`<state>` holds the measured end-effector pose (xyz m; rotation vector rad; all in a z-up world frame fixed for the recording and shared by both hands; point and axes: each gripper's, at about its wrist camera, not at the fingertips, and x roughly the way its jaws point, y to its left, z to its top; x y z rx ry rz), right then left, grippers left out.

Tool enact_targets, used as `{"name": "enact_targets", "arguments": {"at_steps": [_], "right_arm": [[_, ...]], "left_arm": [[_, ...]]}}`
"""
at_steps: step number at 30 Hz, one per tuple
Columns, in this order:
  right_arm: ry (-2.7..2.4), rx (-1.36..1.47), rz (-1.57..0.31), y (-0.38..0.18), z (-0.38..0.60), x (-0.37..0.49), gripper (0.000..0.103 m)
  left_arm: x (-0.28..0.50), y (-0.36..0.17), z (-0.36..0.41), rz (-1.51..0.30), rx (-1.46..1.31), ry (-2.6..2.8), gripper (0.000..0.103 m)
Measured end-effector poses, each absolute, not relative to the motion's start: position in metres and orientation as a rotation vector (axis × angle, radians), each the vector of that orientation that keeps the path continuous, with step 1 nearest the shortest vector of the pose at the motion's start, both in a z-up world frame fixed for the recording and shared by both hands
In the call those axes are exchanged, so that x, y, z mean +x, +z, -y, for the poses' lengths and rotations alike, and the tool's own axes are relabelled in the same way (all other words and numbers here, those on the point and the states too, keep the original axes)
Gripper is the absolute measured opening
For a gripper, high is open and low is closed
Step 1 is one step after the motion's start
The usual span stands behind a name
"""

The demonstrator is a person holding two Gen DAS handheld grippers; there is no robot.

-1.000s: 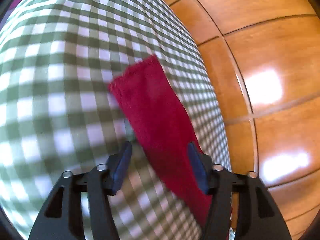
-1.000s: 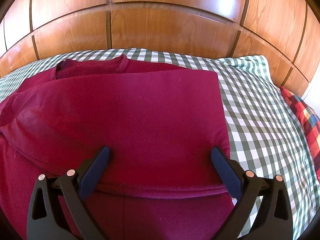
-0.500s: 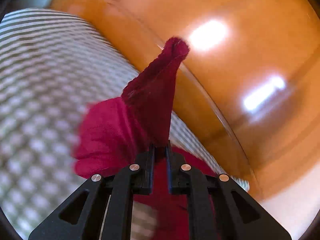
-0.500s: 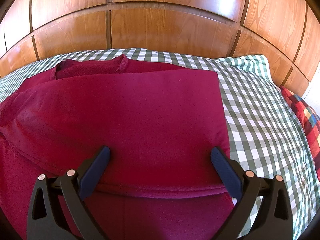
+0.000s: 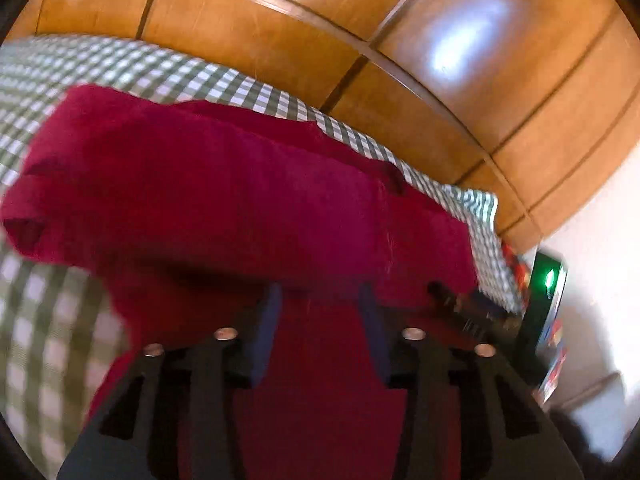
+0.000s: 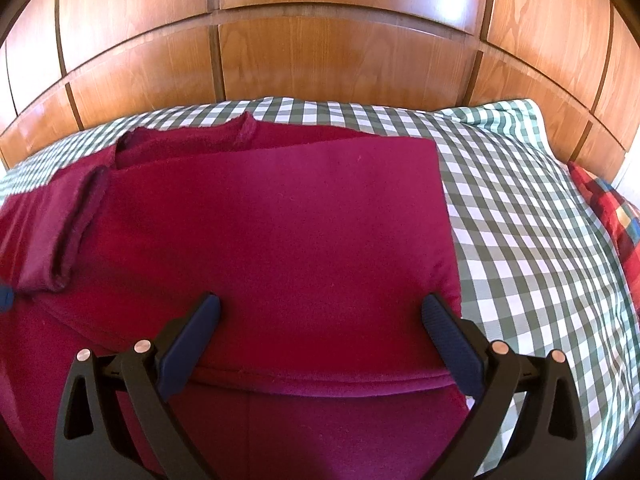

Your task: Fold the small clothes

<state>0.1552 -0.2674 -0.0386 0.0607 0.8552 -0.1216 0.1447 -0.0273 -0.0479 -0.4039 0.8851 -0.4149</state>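
We lay the sleeve (image 6: 60, 236) flat across the red sweater (image 6: 280, 232) on the bed (image 6: 520, 208); left tool (image 5: 320, 300) part-open, right tool (image 6: 320, 312) wide, both empty.

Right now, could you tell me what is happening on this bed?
A person with two handheld grippers is folding a dark red sweater on a green checked bedspread. One sleeve lies folded across the body. The left gripper hangs over the cloth with its jaws apart, gripping nothing. The right gripper is wide open above the sweater's folded panel, near its right edge.

No legible text anywhere.
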Motion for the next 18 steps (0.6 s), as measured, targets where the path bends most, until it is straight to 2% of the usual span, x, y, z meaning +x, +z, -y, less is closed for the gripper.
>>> {"name": "enact_targets", "arguments": {"at_steps": [2,3,4,11,12,13,14,15,18], "right_arm": [[-0.049,0.151,-0.815,-0.020,0.266,0.150,0.086],[0.025,0.216,-0.821,-0.013,0.262,0.151,0.075],[0.114,0.279,-0.844,-0.009,0.254,0.155,0.070],[0.405,0.419,-1.002,-0.023,0.181,0.197,0.063],[0.397,0.394,-1.027,-0.027,0.171,0.202,0.049],[0.362,0.343,-1.046,-0.030,0.160,0.207,0.030],[0.352,0.319,-1.042,-0.027,0.156,0.209,0.023],[0.355,0.309,-1.026,-0.020,0.154,0.209,0.007],[0.359,0.277,-0.908,0.019,0.164,0.196,0.004]], "left_arm": [[0.134,-0.048,0.022,-0.867,-0.341,-0.396,0.043],[0.131,-0.048,0.018,-0.867,-0.342,-0.387,0.043],[0.132,-0.051,0.014,-0.872,-0.357,-0.380,0.043],[0.144,-0.065,-0.023,-0.851,-0.458,-0.225,0.043],[0.147,-0.072,-0.027,-0.863,-0.485,-0.219,0.040],[0.149,-0.076,-0.030,-0.865,-0.514,-0.224,0.040],[0.148,-0.078,-0.033,-0.860,-0.527,-0.231,0.040],[0.149,-0.079,-0.034,-0.858,-0.534,-0.235,0.040],[0.148,-0.079,-0.034,-0.852,-0.535,-0.243,0.040]]}}
